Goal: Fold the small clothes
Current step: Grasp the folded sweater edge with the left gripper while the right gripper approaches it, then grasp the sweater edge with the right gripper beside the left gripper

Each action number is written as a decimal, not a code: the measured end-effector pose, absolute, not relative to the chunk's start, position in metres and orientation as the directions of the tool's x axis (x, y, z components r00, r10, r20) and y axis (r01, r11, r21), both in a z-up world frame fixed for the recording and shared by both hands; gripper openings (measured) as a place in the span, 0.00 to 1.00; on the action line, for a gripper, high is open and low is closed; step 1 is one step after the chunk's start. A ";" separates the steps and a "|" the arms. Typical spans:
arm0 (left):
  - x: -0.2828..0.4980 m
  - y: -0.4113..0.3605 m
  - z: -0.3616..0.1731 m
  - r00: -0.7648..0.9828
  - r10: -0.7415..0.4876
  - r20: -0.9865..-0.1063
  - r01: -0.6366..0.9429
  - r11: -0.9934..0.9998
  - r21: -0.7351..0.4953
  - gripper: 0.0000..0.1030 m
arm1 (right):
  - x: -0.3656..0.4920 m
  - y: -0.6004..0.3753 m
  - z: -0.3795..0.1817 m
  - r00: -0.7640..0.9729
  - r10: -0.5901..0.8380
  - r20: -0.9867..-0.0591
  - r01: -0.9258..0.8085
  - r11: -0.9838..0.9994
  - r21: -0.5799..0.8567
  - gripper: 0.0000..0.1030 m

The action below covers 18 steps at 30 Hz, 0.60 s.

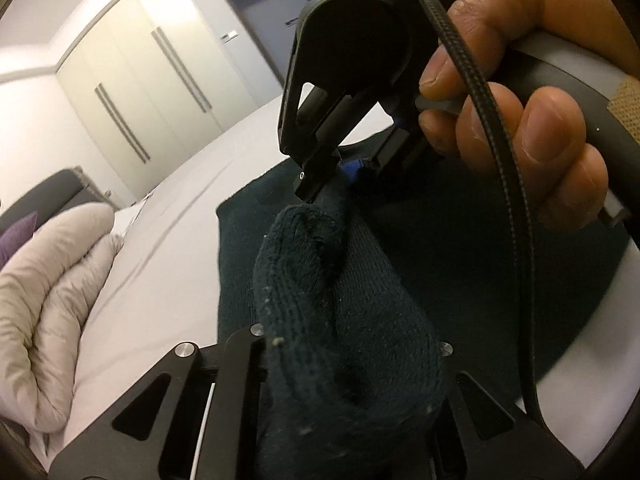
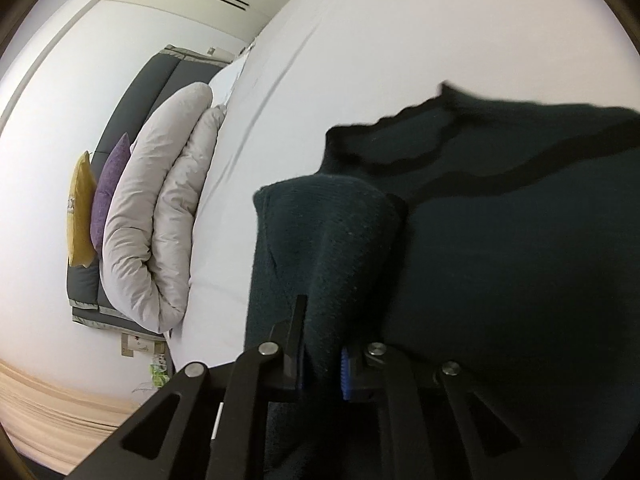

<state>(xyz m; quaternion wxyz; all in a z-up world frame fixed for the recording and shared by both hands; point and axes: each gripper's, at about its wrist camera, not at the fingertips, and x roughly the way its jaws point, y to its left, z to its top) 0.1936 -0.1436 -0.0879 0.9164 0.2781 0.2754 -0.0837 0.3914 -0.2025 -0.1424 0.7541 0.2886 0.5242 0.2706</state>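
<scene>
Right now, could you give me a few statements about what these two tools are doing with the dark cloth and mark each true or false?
1. Both tools pinch the same dark green garment. True.
2. The left gripper is open and free. False: its jaws are shut on the cloth.
3. The right gripper holds a raised fold. True.
4. The garment lies on a wooden table. False: it lies on a white bed.
5. A folded pale duvet lies at the bed's end. True.

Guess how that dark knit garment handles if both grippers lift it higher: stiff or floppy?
Probably floppy: the garment bunches and sags between the left gripper and right gripper. Likely grippy, since the knit looks fuzzy. Probably light; the rest drapes flat on the bed.
</scene>
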 end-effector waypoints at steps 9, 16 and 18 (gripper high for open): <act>0.195 -0.216 -0.083 0.813 -0.066 -0.579 0.407 0.775 0.483 0.10 | 0.378 -0.275 -0.127 0.371 0.665 -0.648 -0.111 0.724 0.681 0.13; 0.193 -0.279 -0.086 0.791 -0.129 -0.598 0.484 0.731 0.482 0.10 | 0.369 -0.344 -0.121 0.403 0.617 -0.676 -0.084 0.761 0.644 0.13; 0.196 -0.291 -0.083 0.787 -0.145 -0.600 0.497 0.726 0.476 0.10 | 0.366 -0.358 -0.117 0.413 0.604 -0.682 -0.079 0.770 0.633 0.13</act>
